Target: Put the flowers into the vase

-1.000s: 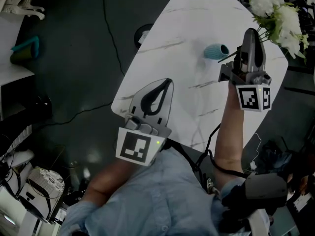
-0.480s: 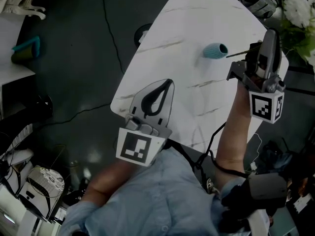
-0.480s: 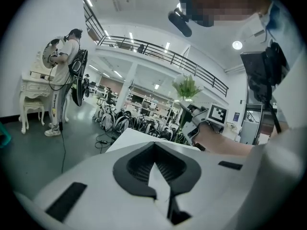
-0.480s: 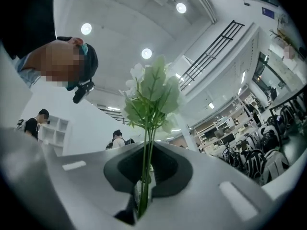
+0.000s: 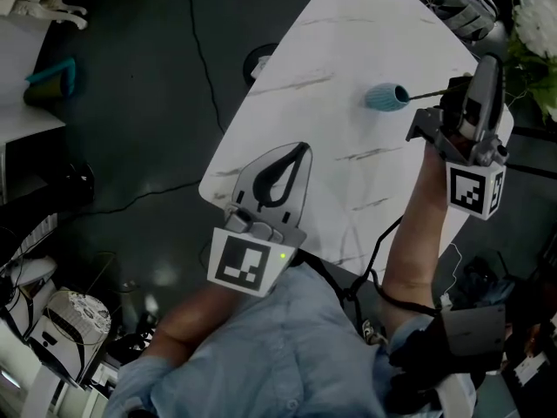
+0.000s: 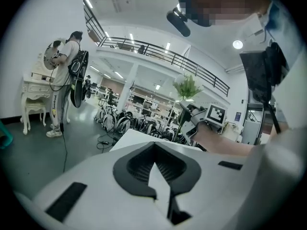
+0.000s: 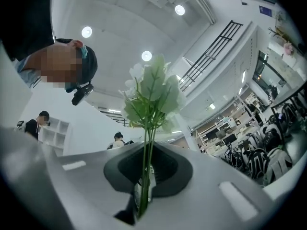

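You are gripping the flowers (image 7: pixel 151 92) by their stems in your right gripper (image 5: pixel 486 72), jaws closed on them, over the table's (image 5: pixel 348 24) right edge. The teal vase (image 5: pixel 385 97) beside them is waiting (head view only), so insertion is remaining. Your left gripper (image 5: pixel 294 153) is idling, closed on nothing.
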Demonstrator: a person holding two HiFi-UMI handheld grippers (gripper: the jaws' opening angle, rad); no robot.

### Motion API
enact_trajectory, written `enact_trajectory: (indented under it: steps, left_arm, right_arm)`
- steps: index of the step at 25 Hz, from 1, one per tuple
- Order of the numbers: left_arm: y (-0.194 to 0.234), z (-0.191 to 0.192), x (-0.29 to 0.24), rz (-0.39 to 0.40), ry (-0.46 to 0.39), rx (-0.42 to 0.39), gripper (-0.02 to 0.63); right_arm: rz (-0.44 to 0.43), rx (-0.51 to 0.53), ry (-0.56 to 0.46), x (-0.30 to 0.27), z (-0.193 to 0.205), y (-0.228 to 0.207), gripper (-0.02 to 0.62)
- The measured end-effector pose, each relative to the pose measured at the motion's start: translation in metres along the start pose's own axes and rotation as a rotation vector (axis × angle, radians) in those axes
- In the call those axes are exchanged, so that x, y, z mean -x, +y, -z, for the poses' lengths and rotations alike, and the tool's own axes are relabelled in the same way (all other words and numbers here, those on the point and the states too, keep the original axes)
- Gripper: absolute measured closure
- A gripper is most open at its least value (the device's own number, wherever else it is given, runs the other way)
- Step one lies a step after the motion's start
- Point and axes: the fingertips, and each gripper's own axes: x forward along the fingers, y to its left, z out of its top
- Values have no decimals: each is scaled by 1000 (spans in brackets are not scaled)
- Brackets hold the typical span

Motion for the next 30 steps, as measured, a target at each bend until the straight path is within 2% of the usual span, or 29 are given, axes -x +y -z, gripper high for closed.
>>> enact_trajectory:
  steps: [8, 19, 30]
  left_arm:
    - [6, 2, -3, -5, 11, 3, 601]
    - [3, -1, -4, -3, 13, 4, 601]
    - [0, 6, -5, 2, 22, -4, 601]
  right_arm:
    - [12, -18, 41, 8, 31, -8, 589]
    - [63, -51, 170, 33, 85, -23, 578]
    - [48, -22, 288, 53, 125, -18, 572]
